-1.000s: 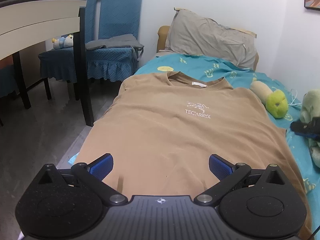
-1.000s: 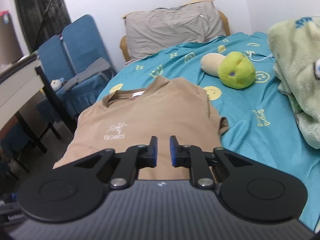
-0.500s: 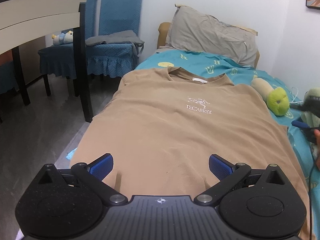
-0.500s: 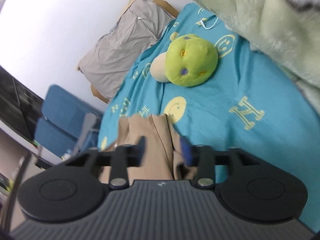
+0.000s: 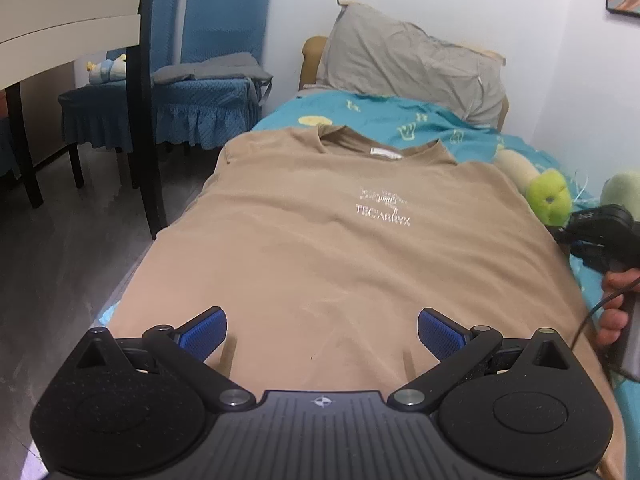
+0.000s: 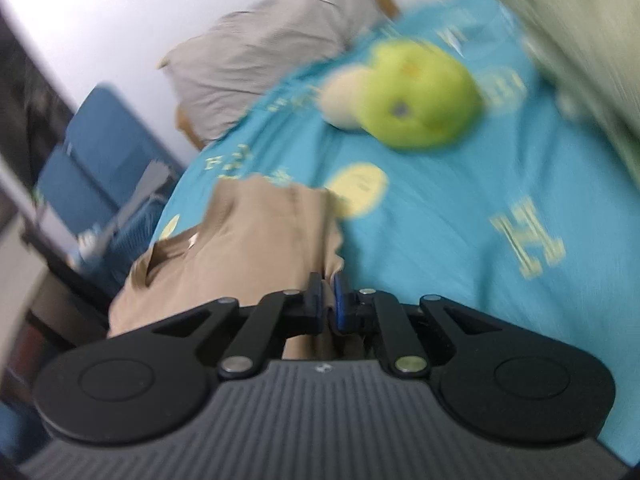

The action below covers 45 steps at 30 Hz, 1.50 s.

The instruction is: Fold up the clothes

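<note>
the tan t-shirt [image 5: 340,248] lies flat ahead of the wide-open left claw [image 5: 322,330], while the right claw [image 6: 327,300] pinches its near sleeve edge, likely a side fold, needing a carry across the chest.

Left gripper [image 5: 322,330]: matte black speckled body, ribbed grey-black centre plate bearing a small white compass-like mark. Two round black side discs, two silver pivot screws, angled black linkage arms. Fingers [image 5: 204,330] faced with blue textured pads.

Right gripper [image 6: 327,300]: same build; black body, ribbed centre plate with small white mark, two round discs, silver pivot screws, blue pads on black fingers [image 6: 316,300].

Hand [image 5: 614,304]: seen at the frame edge beside a thin black cable.
</note>
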Each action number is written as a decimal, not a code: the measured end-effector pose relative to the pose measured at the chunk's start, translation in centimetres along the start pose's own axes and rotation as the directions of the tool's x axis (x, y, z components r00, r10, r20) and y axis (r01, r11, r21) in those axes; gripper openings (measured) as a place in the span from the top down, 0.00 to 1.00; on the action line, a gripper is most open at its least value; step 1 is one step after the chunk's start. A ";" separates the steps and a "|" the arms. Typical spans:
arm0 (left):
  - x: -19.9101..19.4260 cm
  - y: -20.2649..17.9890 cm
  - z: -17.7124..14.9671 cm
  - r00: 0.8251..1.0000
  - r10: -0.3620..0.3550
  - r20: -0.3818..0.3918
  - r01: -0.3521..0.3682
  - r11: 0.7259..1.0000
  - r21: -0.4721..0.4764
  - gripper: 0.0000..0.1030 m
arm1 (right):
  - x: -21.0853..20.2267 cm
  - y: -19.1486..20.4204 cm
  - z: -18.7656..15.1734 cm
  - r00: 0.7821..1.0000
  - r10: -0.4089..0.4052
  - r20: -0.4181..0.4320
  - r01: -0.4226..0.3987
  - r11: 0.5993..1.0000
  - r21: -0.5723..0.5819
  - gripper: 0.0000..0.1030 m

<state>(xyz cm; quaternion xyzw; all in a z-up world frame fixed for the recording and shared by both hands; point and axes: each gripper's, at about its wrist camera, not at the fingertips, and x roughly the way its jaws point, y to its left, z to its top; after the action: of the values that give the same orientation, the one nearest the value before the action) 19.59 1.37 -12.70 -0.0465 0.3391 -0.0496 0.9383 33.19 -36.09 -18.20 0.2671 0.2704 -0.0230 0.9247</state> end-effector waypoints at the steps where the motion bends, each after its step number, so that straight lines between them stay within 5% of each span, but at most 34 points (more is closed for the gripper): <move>1: -0.2 0.1 0.1 1.000 -0.002 0.006 0.002 1.000 -0.007 0.00 | -0.3 1.6 -0.2 1.000 -0.005 0.024 0.007 0.997 -0.073 0.91; 4: -0.3 0.4 0.2 1.000 -0.001 0.013 0.001 1.000 -0.023 0.00 | -0.8 6.0 -1.5 0.997 0.042 0.059 -0.026 0.966 -0.257 0.91; 8: -0.3 0.7 0.3 1.000 0.008 0.011 -0.008 0.999 -0.039 0.00 | 0.3 9.8 -3.9 0.992 0.120 -0.036 -0.125 0.913 -0.387 0.91; 11: -0.3 0.8 0.4 1.000 0.009 0.008 -0.009 0.999 -0.041 0.00 | 0.4 10.5 -5.1 0.971 0.210 -0.117 -0.239 0.888 -0.393 0.90; 13: -0.4 0.7 0.3 1.000 0.011 0.009 -0.010 0.999 -0.036 0.00 | -0.2 8.0 -3.9 0.971 0.233 -0.059 -0.241 0.935 -0.260 0.86; 15: -0.4 0.6 0.3 1.000 0.010 0.009 -0.010 0.999 -0.030 0.00 | -0.8 5.5 -2.7 0.969 0.248 0.001 -0.246 0.962 -0.122 0.61; 17: -0.4 0.5 0.3 1.000 0.007 0.008 -0.007 1.000 -0.029 0.00 | -1.4 2.9 -1.4 0.965 0.253 0.063 -0.255 0.967 0.018 0.20; 18: -0.4 0.5 0.2 1.000 0.005 0.008 -0.005 1.000 -0.030 0.00 | -1.7 1.7 -0.8 0.963 0.252 0.094 -0.261 0.961 0.088 0.19; 22: -0.2 0.3 0.0 1.000 -0.001 -0.001 0.001 1.000 -0.023 0.00 | -2.7 -3.3 1.4 0.953 0.227 0.200 -0.286 0.892 0.351 0.20; 25: 0.0 0.0 -0.1 1.000 -0.002 -0.008 0.002 1.000 -0.008 0.00 | -1.0 -5.0 0.5 0.968 0.234 0.093 -0.251 0.869 0.426 0.31; 29: 0.2 -0.2 -0.3 1.000 -0.001 -0.013 0.001 1.000 0.004 0.00 | 1.4 -2.8 -1.5 0.957 0.272 -0.102 -0.222 0.911 0.347 0.41; 31: 0.2 -0.3 -0.4 1.000 0.000 -0.012 0.000 1.000 0.004 0.00 | 1.6 -1.3 -2.0 0.956 0.262 -0.129 -0.218 0.935 0.281 0.42; 34: 0.4 -0.3 -0.5 1.000 0.006 -0.015 -0.005 1.000 0.008 0.00 | 1.9 -0.5 -2.2 0.953 0.260 -0.159 -0.210 0.938 0.277 0.66; 35: 0.4 -0.4 -0.5 1.000 0.007 -0.016 -0.007 1.000 0.009 0.00 | 1.7 -0.4 -2.1 0.956 0.244 -0.162 -0.196 0.945 0.262 0.76; 37: 0.4 -0.4 -0.6 1.000 0.009 -0.018 -0.009 1.000 0.011 0.00 | 1.3 -0.3 -2.0 0.963 0.212 -0.165 -0.171 0.957 0.233 0.81; 45: 0.6 -0.2 -0.7 0.999 0.029 -0.021 -0.029 0.999 0.014 0.00 | -1.8 1.1 0.6 1.000 0.008 -0.022 -0.005 0.993 0.114 0.85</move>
<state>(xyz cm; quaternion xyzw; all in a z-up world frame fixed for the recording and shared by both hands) 19.57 1.07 -13.62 -0.0345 0.3491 -0.0387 0.9356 32.22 -35.60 -16.30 0.3206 0.2783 -0.0324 0.9048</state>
